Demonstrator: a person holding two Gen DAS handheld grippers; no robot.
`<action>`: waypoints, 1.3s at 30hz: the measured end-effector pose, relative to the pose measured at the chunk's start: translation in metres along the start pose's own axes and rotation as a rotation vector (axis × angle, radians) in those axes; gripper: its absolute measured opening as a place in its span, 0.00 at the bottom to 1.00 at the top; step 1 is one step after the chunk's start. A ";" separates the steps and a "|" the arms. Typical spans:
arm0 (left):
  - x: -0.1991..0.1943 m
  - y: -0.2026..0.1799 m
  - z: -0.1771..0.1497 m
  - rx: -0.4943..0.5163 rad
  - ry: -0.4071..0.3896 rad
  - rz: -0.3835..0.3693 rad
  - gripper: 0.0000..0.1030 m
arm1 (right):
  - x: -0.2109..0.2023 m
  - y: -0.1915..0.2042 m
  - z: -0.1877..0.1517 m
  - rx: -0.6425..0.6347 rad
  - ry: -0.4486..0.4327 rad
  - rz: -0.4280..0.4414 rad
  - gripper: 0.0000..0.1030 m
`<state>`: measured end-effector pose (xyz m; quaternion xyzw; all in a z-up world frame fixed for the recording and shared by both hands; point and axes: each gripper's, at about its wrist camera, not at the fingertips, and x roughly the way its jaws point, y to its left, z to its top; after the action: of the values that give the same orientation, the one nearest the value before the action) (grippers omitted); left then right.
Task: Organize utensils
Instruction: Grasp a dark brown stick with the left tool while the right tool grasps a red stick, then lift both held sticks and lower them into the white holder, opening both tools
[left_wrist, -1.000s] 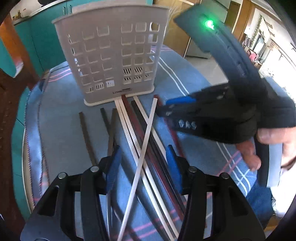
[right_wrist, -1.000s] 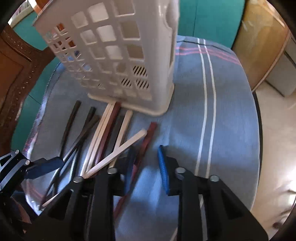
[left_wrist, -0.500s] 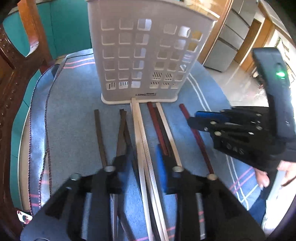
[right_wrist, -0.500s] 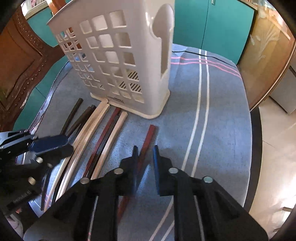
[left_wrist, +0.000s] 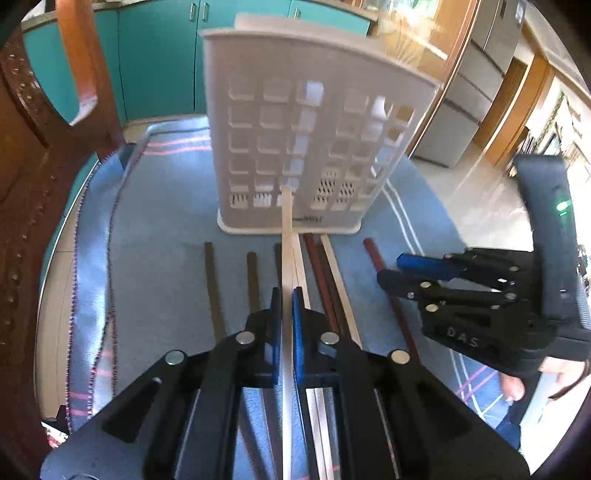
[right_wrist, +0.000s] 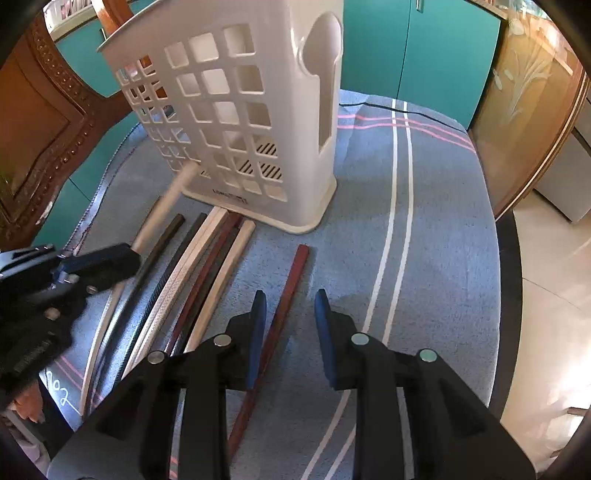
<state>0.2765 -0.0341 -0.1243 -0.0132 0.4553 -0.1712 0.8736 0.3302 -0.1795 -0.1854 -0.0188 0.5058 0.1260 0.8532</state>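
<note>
One white perforated plastic basket. Ten in all: four pale cream chopsticks, four dark brown-black chopsticks, two dark red chopsticks.

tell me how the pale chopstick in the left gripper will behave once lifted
The pale chopstick probably stays stiff: it runs straight past the left gripper. Held near one end, it may pivot. Its flat sides suggest little rolling.
</note>
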 end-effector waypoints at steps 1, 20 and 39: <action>-0.007 0.007 0.004 -0.003 0.004 0.001 0.06 | -0.001 -0.001 0.002 0.001 0.005 -0.005 0.27; 0.020 0.045 0.010 -0.128 0.096 0.156 0.14 | 0.006 0.032 -0.006 -0.040 -0.013 -0.124 0.31; 0.016 -0.003 0.020 -0.027 -0.022 0.221 0.07 | -0.023 0.054 -0.015 0.009 -0.083 -0.005 0.06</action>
<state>0.3006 -0.0444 -0.1246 0.0235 0.4465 -0.0678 0.8919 0.2940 -0.1338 -0.1673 -0.0109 0.4705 0.1224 0.8738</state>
